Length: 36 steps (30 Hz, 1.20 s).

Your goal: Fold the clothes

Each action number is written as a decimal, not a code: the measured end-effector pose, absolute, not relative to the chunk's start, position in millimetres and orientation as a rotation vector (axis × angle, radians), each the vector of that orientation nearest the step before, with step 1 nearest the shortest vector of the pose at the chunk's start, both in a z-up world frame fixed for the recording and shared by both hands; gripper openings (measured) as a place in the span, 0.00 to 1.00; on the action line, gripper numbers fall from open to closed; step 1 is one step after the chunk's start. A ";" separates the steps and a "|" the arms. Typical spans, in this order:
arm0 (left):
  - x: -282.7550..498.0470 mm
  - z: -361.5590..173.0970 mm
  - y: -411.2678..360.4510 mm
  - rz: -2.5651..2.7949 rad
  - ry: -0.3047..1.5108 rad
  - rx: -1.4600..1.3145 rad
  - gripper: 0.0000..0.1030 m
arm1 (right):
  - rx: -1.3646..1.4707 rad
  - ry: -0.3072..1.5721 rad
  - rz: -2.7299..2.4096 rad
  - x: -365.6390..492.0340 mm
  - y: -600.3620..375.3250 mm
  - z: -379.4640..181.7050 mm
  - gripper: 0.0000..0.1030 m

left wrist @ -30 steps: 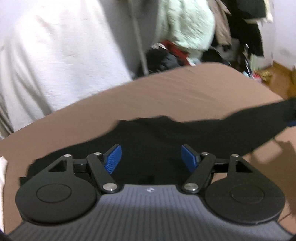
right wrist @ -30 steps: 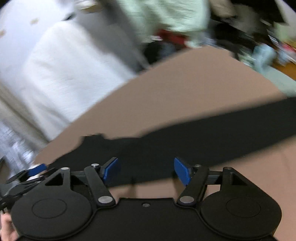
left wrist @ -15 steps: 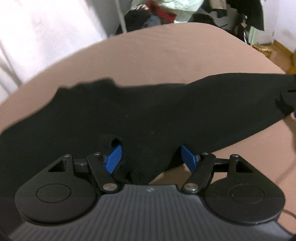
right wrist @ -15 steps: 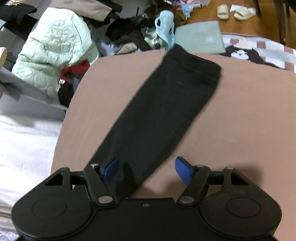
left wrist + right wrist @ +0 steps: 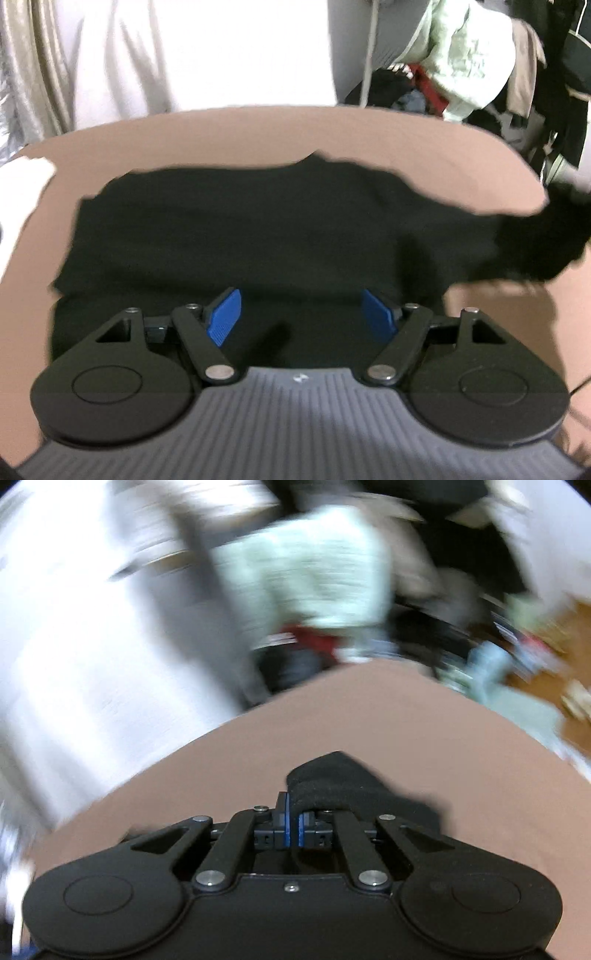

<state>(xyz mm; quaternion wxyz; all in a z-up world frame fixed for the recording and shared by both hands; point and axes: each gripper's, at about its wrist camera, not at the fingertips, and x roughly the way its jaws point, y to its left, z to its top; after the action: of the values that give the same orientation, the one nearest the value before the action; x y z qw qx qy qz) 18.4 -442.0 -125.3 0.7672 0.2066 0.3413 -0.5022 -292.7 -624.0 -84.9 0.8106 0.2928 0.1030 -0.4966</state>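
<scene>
Home bedroom: brown bed sheet [image 5: 369, 133], heaped clothes [image 5: 461, 74], curtain [image 5: 33, 74].

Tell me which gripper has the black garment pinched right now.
The right gripper: its blue pads are shut on a fold of the black garment. The left gripper hangs open above the cloth, gripping nothing.

The black cloth [image 5: 258, 229] lies on a plain brown cover [image 5: 229, 136], the left gripper [image 5: 301, 319] has blue pads [image 5: 223, 319] on black arms, and far off to the right sit a pale green coat [image 5: 458, 62] and something red [image 5: 424, 81].
</scene>
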 end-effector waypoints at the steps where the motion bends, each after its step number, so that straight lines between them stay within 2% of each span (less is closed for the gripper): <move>1: 24.9 -125.3 -428.7 -1.081 0.735 0.449 0.71 | 0.601 0.223 -1.000 -278.8 -614.2 -80.6 0.06; 7: 60.0 -140.9 -360.3 -1.045 0.674 0.365 0.71 | 0.520 0.253 -0.751 -183.7 -594.2 -71.4 0.06; 9: 65.3 -153.5 -335.0 -1.006 0.628 0.301 0.71 | 0.469 0.318 -0.750 -142.8 -585.1 -72.9 0.06; 12: 90.3 -172.8 -317.4 -0.997 0.704 0.280 0.71 | 0.363 0.452 -0.715 -88.5 -569.2 -88.8 0.10; 13: 96.5 -176.8 -318.9 -0.974 0.716 0.290 0.71 | 0.323 0.531 -0.686 -70.3 -565.7 -99.0 0.14; 14: 101.4 -178.0 -320.7 -0.939 0.710 0.288 0.71 | 0.296 0.621 -0.623 -56.8 -556.9 -111.0 0.25; 15: 104.2 -176.8 -321.6 -0.928 0.700 0.272 0.71 | 0.295 0.678 -0.558 -52.7 -551.2 -122.4 0.30; 16: 106.8 -175.3 -322.3 -0.923 0.691 0.254 0.71 | 0.301 0.722 -0.495 -51.3 -547.3 -133.5 0.38; 18: 104.5 -171.5 -324.8 -0.945 0.654 0.232 0.73 | 0.367 0.745 -0.429 -65.4 -549.2 -139.3 0.38; 21: 89.0 -172.1 -331.8 -0.984 0.613 0.251 0.76 | 0.490 0.681 -0.344 -106.1 -564.8 -122.6 0.39; 23: 74.1 -175.8 -343.1 -1.025 0.593 0.288 0.76 | 0.556 0.606 -0.340 -143.0 -569.9 -104.4 0.53; 25: 57.9 -178.6 -355.5 -1.063 0.568 0.331 0.76 | 0.549 0.583 -0.383 -174.1 -576.3 -92.5 0.59; 29: 10.1 -167.1 -381.8 -1.147 0.470 0.386 0.76 | 0.474 0.625 -0.505 -210.0 -594.3 -90.0 0.59; 36: -41.8 -159.6 -453.1 -1.158 0.337 0.465 0.76 | 0.364 0.771 -0.465 -197.6 -607.5 -123.0 0.59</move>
<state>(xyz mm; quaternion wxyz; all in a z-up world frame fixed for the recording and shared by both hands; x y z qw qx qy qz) -41.8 -453.1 -159.6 0.7983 0.2165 0.1568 -0.5397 -197.6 -607.5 -123.0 0.8844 0.1750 0.3707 -0.2233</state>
